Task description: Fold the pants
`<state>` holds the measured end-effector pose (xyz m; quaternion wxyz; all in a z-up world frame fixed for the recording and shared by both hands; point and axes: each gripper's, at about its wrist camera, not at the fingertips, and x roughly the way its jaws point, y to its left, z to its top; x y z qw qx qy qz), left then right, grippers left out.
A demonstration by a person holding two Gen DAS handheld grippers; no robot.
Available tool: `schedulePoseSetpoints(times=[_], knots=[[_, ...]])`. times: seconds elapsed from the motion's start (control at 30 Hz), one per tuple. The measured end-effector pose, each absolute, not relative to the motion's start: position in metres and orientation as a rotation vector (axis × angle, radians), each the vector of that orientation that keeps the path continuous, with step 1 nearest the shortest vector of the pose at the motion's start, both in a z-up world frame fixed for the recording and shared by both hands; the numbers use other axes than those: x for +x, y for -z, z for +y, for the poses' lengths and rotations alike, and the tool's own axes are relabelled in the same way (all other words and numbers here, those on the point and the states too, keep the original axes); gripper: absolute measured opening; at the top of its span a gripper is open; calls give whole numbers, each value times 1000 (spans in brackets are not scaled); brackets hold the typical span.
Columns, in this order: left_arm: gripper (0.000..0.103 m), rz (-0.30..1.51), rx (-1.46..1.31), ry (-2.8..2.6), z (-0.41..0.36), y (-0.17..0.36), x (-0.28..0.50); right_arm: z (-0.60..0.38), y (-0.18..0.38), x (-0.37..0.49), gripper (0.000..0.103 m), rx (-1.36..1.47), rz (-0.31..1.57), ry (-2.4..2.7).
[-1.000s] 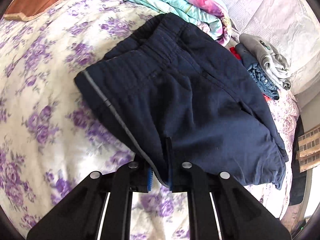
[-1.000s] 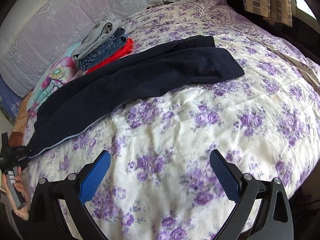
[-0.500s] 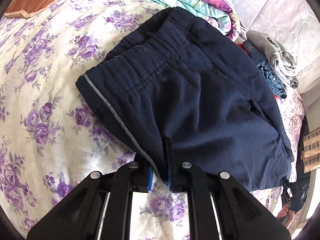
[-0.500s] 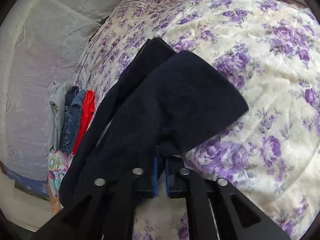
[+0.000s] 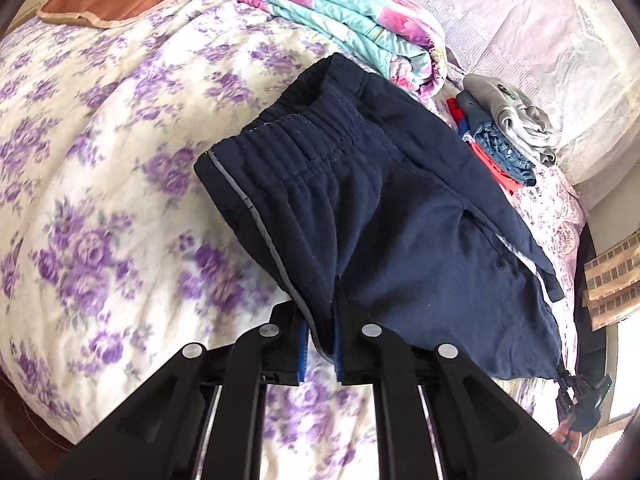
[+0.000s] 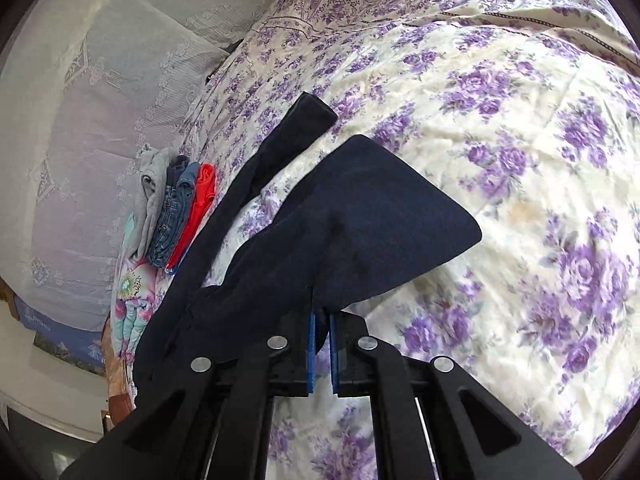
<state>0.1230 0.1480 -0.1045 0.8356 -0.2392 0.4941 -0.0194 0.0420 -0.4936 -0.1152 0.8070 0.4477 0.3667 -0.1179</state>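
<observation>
- Since a second ago, the right gripper (image 6: 322,344) has been closed on a leg end of the pants (image 5: 400,216) — jaws narrow.
- Waist side is clamped by the left gripper (image 5: 320,344), jaws narrow.
- Pants are held partly raised over the bed (image 5: 80,160), beside a clothes stack (image 6: 172,208).

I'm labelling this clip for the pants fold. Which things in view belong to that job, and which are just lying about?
Part of the job:
- navy pants
- left gripper, jaws shut on the waist end
- right gripper, jaws shut on a leg end
- floral bedspread, the folding surface

Just lying about:
- stack of folded clothes
- folded flowered quilt
- brown cushion
</observation>
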Motion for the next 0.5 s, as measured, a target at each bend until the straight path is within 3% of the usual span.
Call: schedulePoseSetpoints(times=[0.1,0.17,0.27,0.4,0.5], knots=[[13,1150,-528,33,150,132,132,-495,147,45,13,1006,864,278],[17,1128,-524,39,152,127,125,-490,137,40,18,950,865,279],[28,1057,-393,13,154,96,102,-483,110,20,60,854,861,321],[39,923,-291,-32,169,46,72,-466,48,-8,63,568,747,500],[40,885,-220,10,162,11,94,-451,10,4,68,510,688,370]])
